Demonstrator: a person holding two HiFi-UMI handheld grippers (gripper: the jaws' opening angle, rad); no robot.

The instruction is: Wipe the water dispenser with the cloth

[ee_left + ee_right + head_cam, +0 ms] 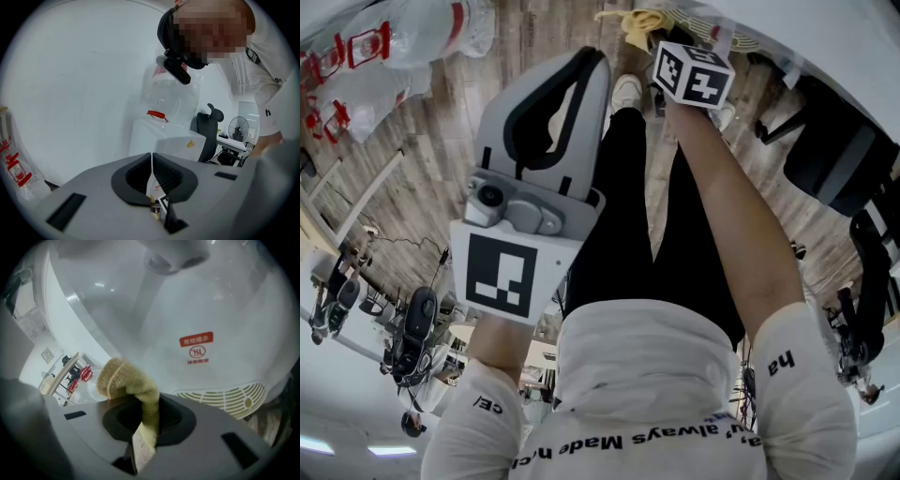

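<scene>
Step in hand: I judge this is the wiping approach. I have the cloth (125,379) up in front of the water dispenser (140,319), but I cannot tell whether it is touching the white panel.
Right gripper: The right gripper (147,417) has its jaws clamped on the lower end of the cloth, and the loose end stands out beyond them.
Left gripper: The left gripper (151,169) has its jaws pressed together with nothing between them. It is off at 9 o'clock in the head view and idle.
Where the dispenser is: It fills the right gripper view from 11 o'clock round to 4 o'clock. Its red warning label (196,340) is at 1 o'clock of the cloth tip, and the slotted grille (225,398) is at 3 o'clock of the jaws.
Cloth axis: The long axis rises out of the jaws toward 12 o'clock. The top then folds over and points to about 10 o'clock.
Next move, as I judge it: Press the folded end flat on the panel and sweep it across. Keep the grip firm so the cloth doesn't slip out.
</scene>
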